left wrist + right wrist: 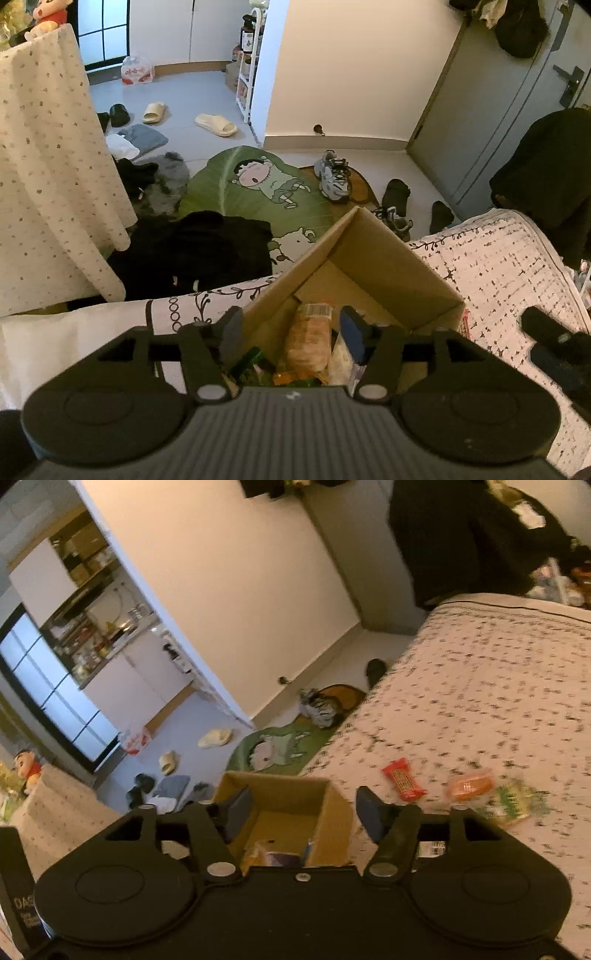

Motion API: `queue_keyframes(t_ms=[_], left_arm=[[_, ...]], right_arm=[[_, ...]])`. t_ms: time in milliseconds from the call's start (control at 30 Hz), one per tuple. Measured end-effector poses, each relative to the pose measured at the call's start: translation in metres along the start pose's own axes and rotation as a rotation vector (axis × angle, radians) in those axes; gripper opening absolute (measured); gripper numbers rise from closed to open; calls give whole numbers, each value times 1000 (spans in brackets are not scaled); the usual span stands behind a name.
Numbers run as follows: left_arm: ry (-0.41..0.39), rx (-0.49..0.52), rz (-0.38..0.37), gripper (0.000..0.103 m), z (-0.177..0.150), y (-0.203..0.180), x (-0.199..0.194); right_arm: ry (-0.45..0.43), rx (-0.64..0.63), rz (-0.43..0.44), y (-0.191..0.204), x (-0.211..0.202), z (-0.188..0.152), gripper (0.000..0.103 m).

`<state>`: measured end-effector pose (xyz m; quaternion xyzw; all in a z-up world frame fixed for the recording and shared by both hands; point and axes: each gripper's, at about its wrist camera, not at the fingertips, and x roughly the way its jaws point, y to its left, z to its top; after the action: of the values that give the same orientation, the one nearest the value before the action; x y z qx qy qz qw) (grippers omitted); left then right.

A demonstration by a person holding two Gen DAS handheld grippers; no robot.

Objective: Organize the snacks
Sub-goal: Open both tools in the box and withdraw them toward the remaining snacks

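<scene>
An open cardboard box point(373, 269) stands on the patterned bedspread point(509, 266). Inside it lie several snacks, among them an orange-brown packet point(310, 343). My left gripper point(291, 326) hangs open over the box; that packet lies below the gap and the pads do not press on it. In the right wrist view my right gripper point(304, 808) is open and empty above the same box point(280, 794). On the bedspread point(480, 686) to its right lie a red packet point(402, 779), an orange packet point(471, 784) and a green packet point(517, 801), all blurred.
The bed's edge drops to a floor with a green cartoon rug point(258, 184), sneakers point(334, 175), slippers point(216, 124) and dark clothes point(207, 251). A dotted cloth point(48, 166) hangs at the left. A dark shape point(554, 339) lies on the bedspread at the right.
</scene>
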<state>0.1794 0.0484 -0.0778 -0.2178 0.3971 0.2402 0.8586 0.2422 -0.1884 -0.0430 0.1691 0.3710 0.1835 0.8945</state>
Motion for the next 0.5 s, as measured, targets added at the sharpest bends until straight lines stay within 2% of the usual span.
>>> queue_keyframes(t_ms=[33, 133, 300, 367, 500], left_arm=[[-3, 0, 2, 67, -2, -2, -2], [-7, -2, -7, 74, -7, -9, -8], [-1, 29, -42, 75, -18, -27, -17], [0, 34, -49, 76, -22, -33, -20], [3, 46, -65, 77, -30, -43, -25]], right_arm=[[8, 5, -15, -4, -2, 1, 67], [33, 18, -46, -14, -8, 4, 70], [68, 30, -76, -26, -18, 6, 75], [73, 23, -86, -29, -22, 7, 82], [56, 31, -93, -40, -32, 15, 84]])
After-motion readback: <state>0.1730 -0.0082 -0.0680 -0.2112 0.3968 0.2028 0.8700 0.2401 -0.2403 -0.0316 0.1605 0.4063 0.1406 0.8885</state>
